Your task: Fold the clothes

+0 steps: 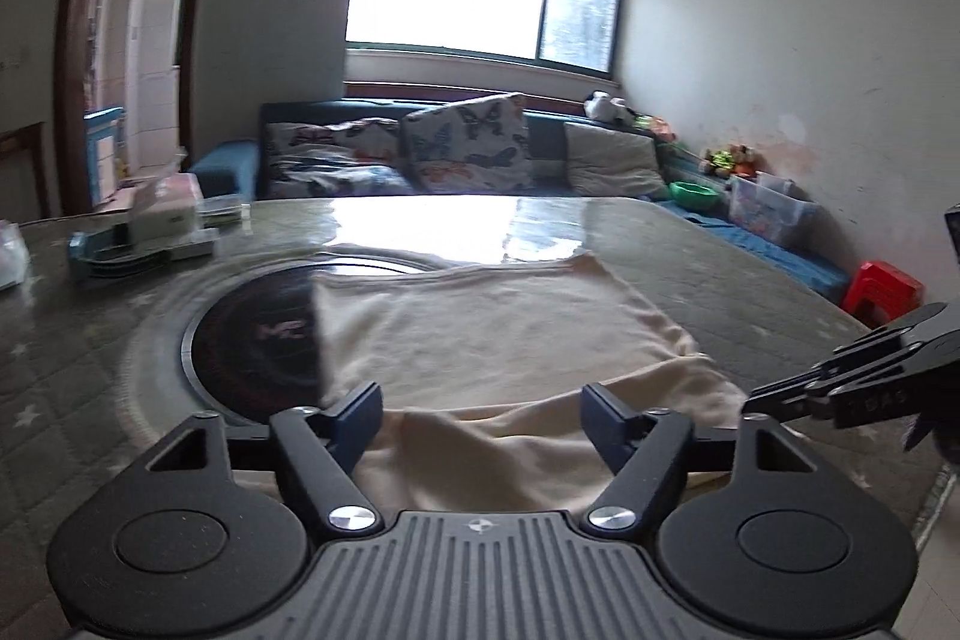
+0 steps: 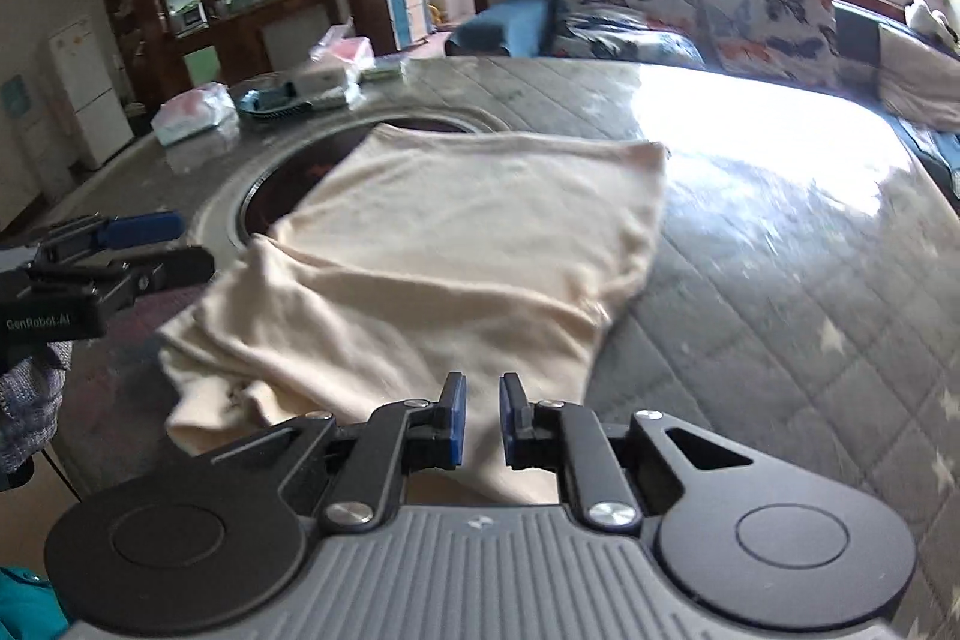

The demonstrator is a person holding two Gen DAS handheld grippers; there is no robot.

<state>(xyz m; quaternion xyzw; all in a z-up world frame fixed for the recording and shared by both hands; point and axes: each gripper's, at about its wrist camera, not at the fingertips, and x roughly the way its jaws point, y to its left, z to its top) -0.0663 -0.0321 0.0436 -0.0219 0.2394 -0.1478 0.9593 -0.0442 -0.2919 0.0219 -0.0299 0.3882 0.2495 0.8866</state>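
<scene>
A cream garment [image 1: 498, 334] lies partly folded on the round table, its near part bunched toward the table's front edge; it also shows in the right wrist view [image 2: 456, 232]. My left gripper [image 1: 483, 421] is open wide, its fingers just above the garment's near edge and empty. My right gripper [image 2: 482, 415] stands a little open with a narrow gap, over the garment's near edge, nothing clamped. The right gripper shows at the right of the left wrist view [image 1: 840, 388]. The left gripper shows at the left of the right wrist view [image 2: 120, 244].
The table [image 2: 780, 250] has a quilted grey cover under glass and a dark round cooktop [image 1: 258, 334] partly under the garment. Boxes and packets [image 2: 288, 88] sit at its far left. A sofa with butterfly cushions [image 1: 462, 148] stands behind, a red stool [image 1: 882, 286] at right.
</scene>
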